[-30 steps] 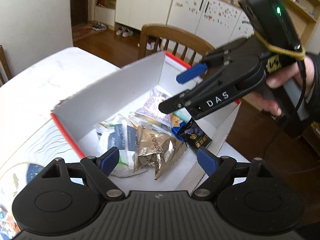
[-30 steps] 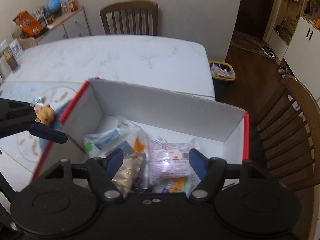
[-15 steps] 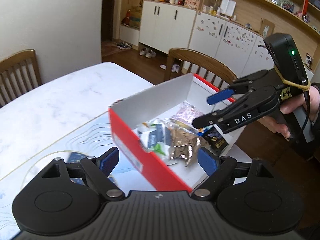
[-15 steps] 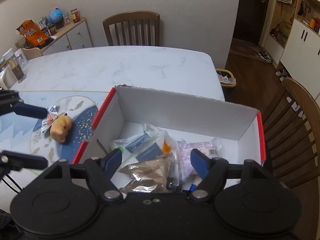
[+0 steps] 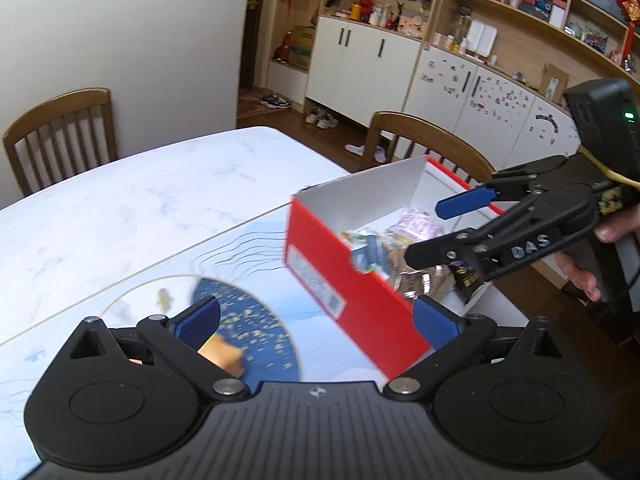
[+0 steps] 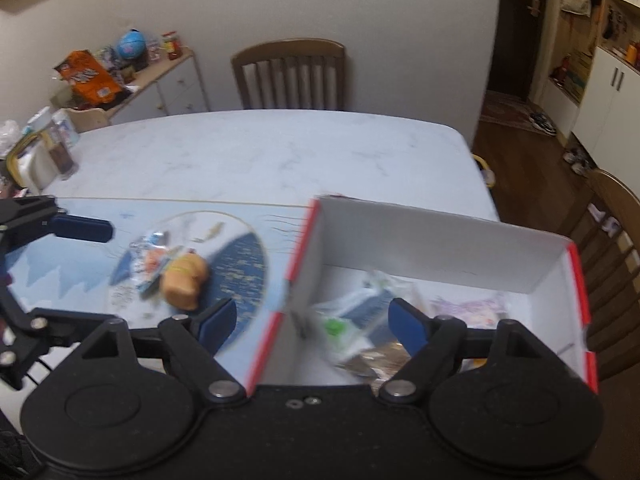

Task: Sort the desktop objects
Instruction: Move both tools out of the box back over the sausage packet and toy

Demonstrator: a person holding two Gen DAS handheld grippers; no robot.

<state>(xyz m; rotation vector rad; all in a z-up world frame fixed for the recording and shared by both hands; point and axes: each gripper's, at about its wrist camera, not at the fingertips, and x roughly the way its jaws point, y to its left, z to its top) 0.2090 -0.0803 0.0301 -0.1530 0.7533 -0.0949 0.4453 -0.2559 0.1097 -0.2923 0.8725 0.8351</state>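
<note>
The white marble table (image 6: 280, 152) carries a blue printed mat (image 6: 244, 264), and at its edge sits the red-and-white cardboard box (image 5: 352, 300), open-topped and already holding several snack packets (image 6: 360, 320); the left tongs (image 5: 316, 320) hang over the mat with fingers spread wide and nothing between them; the right tongs (image 6: 308, 316) hover above the box's near wall, likewise spread and empty.

The step in hand looks to be fetching what is left on the mat: a tan, rounded bun-like toy (image 6: 184, 280) touching a small crinkled wrapper (image 6: 150, 256), both well apart from the box. To do it well, I would lower the left tongs squarely over the bun so the pads meet its widest part; close gently, since it looks soft and may squash or roll; lift clear of the box wall before crossing; keep the right tongs out of that path.

The bun is smooth and orange-tan; the wrapper is glossy, with blue, white and red print, blurred here.
</note>
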